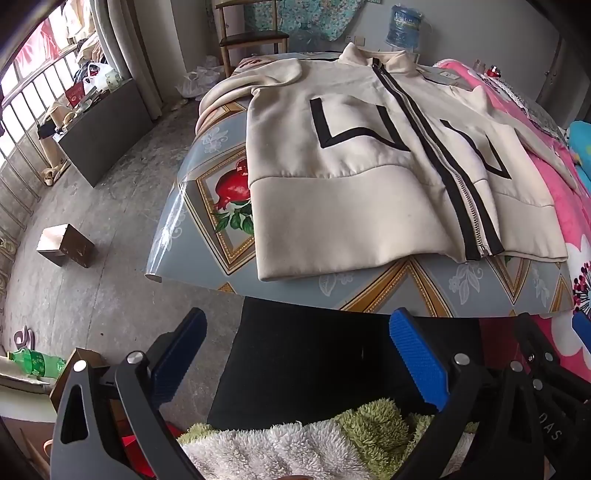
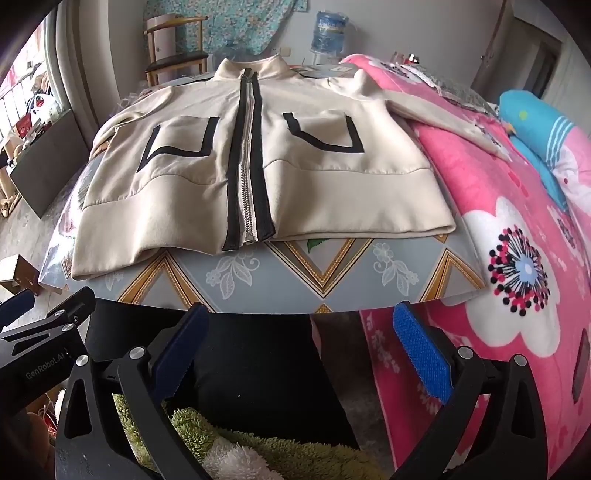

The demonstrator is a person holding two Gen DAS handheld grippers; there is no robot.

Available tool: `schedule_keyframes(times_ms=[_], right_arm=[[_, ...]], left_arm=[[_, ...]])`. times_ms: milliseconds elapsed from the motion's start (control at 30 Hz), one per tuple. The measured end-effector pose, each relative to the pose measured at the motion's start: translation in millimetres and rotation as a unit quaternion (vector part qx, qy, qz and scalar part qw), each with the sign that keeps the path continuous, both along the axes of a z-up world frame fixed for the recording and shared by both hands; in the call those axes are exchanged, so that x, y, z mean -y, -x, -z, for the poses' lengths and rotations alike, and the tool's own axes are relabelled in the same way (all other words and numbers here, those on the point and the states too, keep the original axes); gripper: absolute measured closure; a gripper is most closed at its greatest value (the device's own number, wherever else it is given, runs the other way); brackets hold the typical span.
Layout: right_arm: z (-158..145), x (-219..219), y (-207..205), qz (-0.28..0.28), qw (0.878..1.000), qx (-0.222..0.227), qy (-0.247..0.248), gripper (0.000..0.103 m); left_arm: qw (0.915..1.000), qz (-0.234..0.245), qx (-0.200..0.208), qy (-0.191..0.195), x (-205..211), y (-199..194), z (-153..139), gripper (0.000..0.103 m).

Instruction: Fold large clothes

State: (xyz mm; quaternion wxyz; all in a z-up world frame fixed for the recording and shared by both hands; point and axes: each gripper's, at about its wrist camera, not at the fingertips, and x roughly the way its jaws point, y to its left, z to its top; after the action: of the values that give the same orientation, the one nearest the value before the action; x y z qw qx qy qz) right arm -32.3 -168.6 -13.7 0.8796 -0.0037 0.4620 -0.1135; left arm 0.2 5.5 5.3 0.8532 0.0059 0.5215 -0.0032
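One cream jacket (image 2: 258, 173) lies flat on the table (image 2: 332, 280), front up, collar at the far end, hem toward the cameras. One zipper (image 2: 245, 177) runs down its middle, edged by two black strips. Two black-outlined pockets, one each side of the zipper. One sleeve (image 2: 424, 110) reaches right onto the pink blanket (image 2: 517, 229); the other sleeve (image 1: 221, 92) drapes off the table's far left edge.

Two grippers, both held short of the table's near edge, above dark cloth and a green-and-white fluffy fabric (image 1: 295, 443). Left gripper (image 1: 299, 354): fingers spread wide, nothing between them. Right gripper (image 2: 301, 350): same, spread wide and empty. Blue pads (image 2: 421, 354) show on the fingers. In the right wrist view part of the left gripper shows at the lower left.

Edges: hem stops short of the near table edge, leaving a bare strip of patterned tabletop. On the left, bare tabletop with a pomegranate print (image 1: 232, 188) lies beside the jacket. On the right, the hem corner comes near the table's edge, where the blanket lies close alongside.

Room: open concrete floor (image 1: 110, 206) left of the table, with one small brown box (image 1: 66, 245) on it. One chair (image 1: 251, 33) and one water bottle (image 1: 404, 26) stand beyond the far end.
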Motion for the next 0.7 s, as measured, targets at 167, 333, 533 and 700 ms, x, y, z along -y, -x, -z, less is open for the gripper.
schedule_keyframes(times_ms=[167,333,533,700], right_arm=[[0.2,-0.1,-0.2,0.001,1.0,0.001,0.0,0.006],[-0.3,-1.0,-0.8,-0.001,1.0,0.001,0.001,0.006],[-1.9,-3.5,-2.1,-0.003,1.0,0.0,0.003,0.006],[-2.7,-4.8,-3.3,-0.003,1.0,0.0,0.004,0.006]], left_arm=[[1.0,-0.002,0.001,-0.001,1.5,-0.4,-1.2,0.005],[1.0,-0.002,0.001,-0.001,1.0,-0.4,-1.3,0.005],[1.0,-0.003,0.001,0.0,-2.8,-1.9,-1.3,0.005],[1.0,-0.003,0.001,0.0,-3.8,-2.5,-1.6,0.005]])
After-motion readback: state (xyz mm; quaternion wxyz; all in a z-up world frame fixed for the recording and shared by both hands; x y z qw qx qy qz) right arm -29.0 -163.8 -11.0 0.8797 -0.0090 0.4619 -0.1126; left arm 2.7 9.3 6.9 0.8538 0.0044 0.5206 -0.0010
